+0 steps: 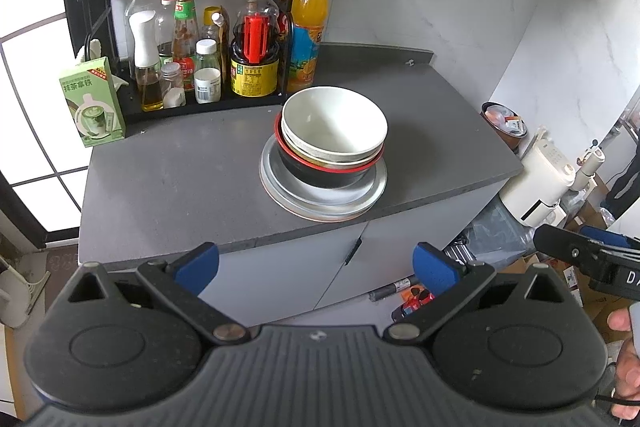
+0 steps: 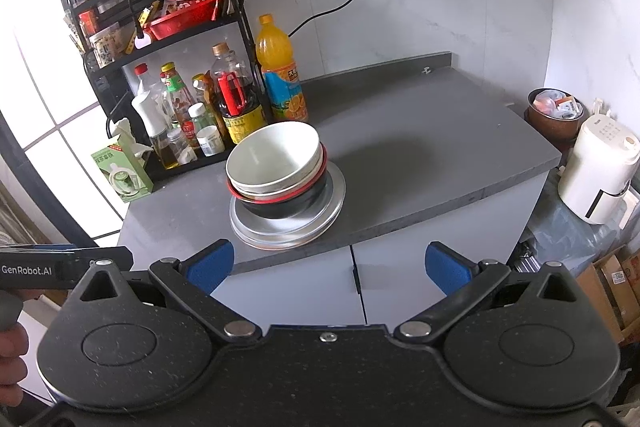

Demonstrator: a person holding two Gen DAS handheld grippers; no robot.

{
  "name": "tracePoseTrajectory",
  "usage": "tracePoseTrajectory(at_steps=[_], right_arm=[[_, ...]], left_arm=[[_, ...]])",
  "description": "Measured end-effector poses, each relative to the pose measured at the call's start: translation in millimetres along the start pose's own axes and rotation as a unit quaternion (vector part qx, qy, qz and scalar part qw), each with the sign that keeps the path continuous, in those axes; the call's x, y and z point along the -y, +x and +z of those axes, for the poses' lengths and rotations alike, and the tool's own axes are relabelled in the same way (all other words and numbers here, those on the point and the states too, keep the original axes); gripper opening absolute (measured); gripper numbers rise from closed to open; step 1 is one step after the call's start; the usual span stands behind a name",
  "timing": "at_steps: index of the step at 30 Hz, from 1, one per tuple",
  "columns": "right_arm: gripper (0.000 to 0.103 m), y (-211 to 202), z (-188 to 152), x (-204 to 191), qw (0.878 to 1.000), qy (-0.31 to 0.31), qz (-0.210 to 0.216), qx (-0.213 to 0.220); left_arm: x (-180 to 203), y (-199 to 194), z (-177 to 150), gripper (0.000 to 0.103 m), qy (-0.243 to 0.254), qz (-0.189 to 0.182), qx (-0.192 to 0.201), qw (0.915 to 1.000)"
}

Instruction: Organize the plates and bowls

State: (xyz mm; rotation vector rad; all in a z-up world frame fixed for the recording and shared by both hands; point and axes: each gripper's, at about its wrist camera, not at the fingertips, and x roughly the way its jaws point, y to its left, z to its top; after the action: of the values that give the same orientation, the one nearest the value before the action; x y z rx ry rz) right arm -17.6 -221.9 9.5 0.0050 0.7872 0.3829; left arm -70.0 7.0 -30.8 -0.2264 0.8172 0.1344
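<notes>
White ceramic bowls (image 1: 334, 129) nest in a red-rimmed black bowl (image 1: 324, 175) on round metal plates (image 1: 324, 203), largest lowest for stability; left tool (image 1: 316, 263) and right tool (image 2: 329, 263) gape wide, empty, short of this stack.

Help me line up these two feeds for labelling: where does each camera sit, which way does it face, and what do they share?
Left wrist: on the left gripper, open, off the counter's front edge, facing the stacked bowls on plates; the right gripper and fingers of a hand show at the right edge.
Right wrist: on the right gripper, open, facing the same stacked bowls from further right; the left gripper shows at the left edge.
Shared: the bowl stack, grey counter, orange juice bottle, bottle rack.
</notes>
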Motion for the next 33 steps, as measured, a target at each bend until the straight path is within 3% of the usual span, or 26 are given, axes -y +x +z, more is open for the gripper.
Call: tracePoseTrajectory(at_steps=[33], right_arm=[[0.103, 8, 5, 4, 1.000, -0.001, -0.001, 0.000]], left_arm=[[14, 14, 7, 0.102, 0.000, 0.007, -0.005, 1.0000]])
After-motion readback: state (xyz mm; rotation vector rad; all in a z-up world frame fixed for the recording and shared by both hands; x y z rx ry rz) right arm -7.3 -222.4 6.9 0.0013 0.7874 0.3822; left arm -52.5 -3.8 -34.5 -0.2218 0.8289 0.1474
